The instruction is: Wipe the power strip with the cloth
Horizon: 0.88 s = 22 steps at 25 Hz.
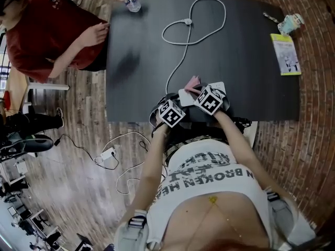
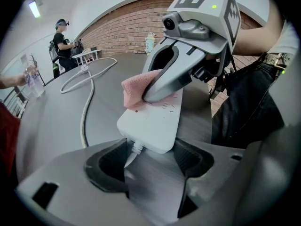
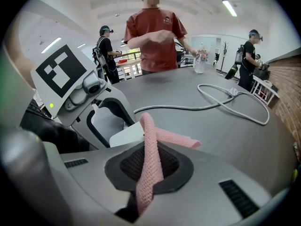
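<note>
The white power strip (image 2: pixel 153 121) lies at the near edge of the black table (image 1: pixel 246 88), and its cable (image 1: pixel 180 51) loops away across the top. My left gripper (image 2: pixel 149 157) is shut on the strip's cable end, one jaw on each side. My right gripper (image 3: pixel 149 166) is shut on a pink cloth (image 3: pixel 174 138) and presses it onto the strip's top face. In the left gripper view the cloth (image 2: pixel 134 91) is bunched under the right gripper's finger (image 2: pixel 167 81). In the head view both grippers (image 1: pixel 172 111) (image 1: pixel 209 99) sit close together over the strip (image 1: pixel 188 94).
A person in a red shirt (image 1: pixel 47 30) stands at the table's far left corner holding a water bottle (image 1: pixel 131 0). A leaflet (image 1: pixel 285 54) and a cup (image 1: pixel 290 22) lie at the far right. Another cable and plug block (image 1: pixel 107 155) lie on the wooden floor.
</note>
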Tool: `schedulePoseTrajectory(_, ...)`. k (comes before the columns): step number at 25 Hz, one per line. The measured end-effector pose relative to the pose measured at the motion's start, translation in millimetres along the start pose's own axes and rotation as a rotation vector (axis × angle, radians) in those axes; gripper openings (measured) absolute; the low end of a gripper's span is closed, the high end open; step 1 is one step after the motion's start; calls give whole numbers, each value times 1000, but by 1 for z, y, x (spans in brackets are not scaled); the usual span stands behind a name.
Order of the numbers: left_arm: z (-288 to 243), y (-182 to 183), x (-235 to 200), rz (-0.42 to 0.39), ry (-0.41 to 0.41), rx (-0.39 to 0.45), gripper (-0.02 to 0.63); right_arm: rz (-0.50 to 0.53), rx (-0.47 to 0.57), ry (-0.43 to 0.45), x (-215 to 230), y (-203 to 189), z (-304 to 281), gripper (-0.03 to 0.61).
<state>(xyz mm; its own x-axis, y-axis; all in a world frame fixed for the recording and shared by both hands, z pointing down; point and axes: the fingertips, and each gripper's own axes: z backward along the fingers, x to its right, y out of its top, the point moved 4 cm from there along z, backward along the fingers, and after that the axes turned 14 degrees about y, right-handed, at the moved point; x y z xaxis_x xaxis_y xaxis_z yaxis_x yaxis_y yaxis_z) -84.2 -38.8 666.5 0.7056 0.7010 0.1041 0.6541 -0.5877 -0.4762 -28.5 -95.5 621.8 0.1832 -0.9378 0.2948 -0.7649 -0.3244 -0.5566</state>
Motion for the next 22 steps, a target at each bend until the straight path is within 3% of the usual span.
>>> schedulePoseTrajectory(22,3,3,3,7,-18,5,290,-49,-11,-80,20,-27,28,17)
